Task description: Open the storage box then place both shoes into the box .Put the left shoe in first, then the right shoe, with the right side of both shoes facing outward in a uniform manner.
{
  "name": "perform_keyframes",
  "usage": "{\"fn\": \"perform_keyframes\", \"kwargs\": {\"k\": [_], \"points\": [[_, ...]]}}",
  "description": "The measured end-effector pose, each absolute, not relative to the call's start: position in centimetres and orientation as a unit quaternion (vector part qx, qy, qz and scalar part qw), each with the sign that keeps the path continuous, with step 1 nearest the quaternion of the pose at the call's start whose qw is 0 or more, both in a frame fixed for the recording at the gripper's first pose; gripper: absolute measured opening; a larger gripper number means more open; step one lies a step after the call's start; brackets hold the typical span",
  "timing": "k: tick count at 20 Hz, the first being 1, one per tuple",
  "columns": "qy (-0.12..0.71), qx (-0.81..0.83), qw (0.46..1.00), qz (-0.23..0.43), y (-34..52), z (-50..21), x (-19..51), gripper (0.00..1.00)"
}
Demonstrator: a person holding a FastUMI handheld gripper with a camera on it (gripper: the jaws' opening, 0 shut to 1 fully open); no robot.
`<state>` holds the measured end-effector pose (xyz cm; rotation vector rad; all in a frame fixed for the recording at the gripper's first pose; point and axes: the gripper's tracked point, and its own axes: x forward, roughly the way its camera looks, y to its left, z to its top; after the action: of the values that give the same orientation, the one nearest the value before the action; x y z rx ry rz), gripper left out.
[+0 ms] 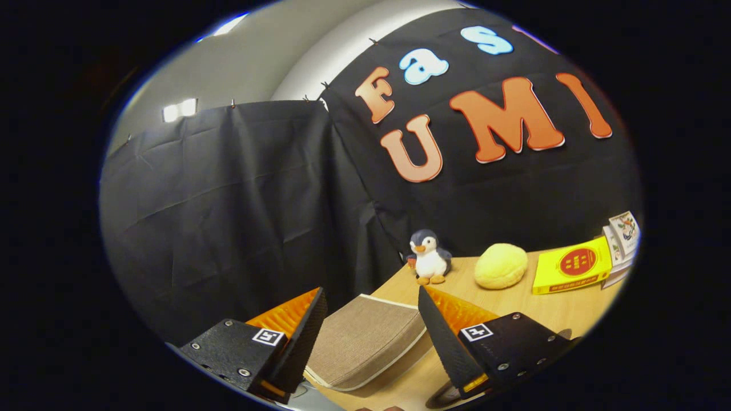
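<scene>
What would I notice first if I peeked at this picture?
The toy penguin stands at the back of the wooden table, with a yellow plush ball and a yellow box beside it. Nearer, the open gripper hovers over a beige fabric box, seen between its fingers.

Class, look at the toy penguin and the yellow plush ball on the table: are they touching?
Apart. The gripper view shows bare wooden table between the toy penguin and the yellow plush ball, both beyond the open gripper.
</scene>
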<state>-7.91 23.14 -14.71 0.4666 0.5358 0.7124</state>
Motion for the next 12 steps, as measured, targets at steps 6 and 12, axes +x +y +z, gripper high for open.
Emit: {"fn": "perform_keyframes", "kwargs": {"k": [6,12], "points": [[0.35,0.262,0.828,0.352,25.0,-20.5,-9.9,0.96],[0.423,0.298,0.778,0.357,27.0,-25.6,-11.3,0.96]]}}
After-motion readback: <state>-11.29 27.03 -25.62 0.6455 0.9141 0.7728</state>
